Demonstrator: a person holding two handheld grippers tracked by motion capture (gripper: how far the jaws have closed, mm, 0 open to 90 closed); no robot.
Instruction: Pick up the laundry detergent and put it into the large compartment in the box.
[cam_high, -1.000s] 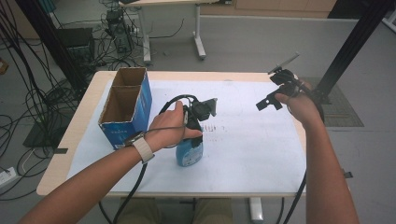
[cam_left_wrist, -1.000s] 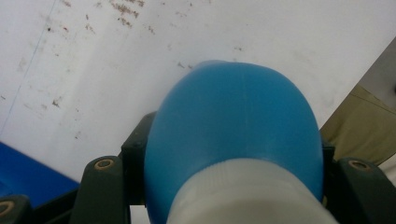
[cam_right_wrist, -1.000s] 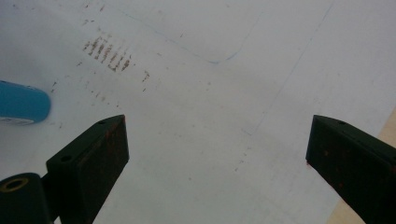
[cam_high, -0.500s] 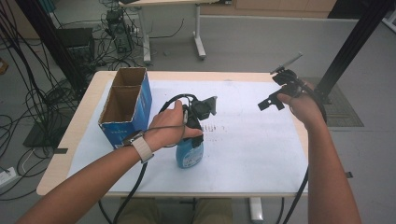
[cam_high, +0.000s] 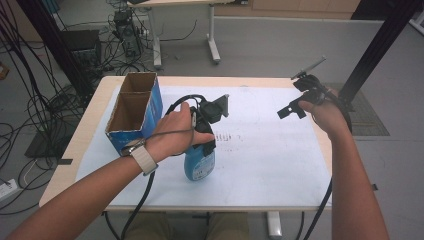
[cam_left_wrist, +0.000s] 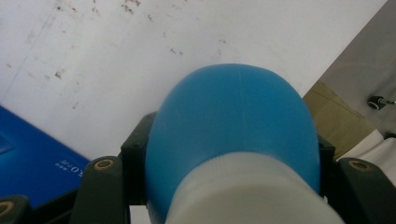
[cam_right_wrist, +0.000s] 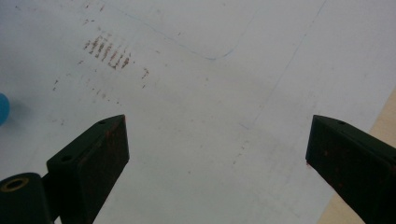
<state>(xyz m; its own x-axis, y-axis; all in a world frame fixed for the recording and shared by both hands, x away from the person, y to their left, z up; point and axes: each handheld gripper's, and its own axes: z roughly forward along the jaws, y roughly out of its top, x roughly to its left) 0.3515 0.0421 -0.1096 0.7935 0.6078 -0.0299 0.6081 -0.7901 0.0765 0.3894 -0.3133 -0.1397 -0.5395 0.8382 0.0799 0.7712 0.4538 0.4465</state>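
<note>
Here, left gripper (cam_high: 202, 137) clamped on a blue bottle (cam_high: 199, 162), jaws pressed against both sides just below the white neck, as seen close up in the left gripper view (cam_left_wrist: 233, 140). Bottle upright, near the middle of the white sheet (cam_high: 260, 165) covering the table (cam_high: 65, 175), just right of the open blue cardboard box (cam_high: 134, 112); touching the sheet or lifted, impossible to tell. Right gripper (cam_high: 300, 95) held above the sheet's far right corner, well apart from the bottle, jaws spread wide with nothing between them, bare paper below in the right gripper view (cam_right_wrist: 217, 140).
</note>
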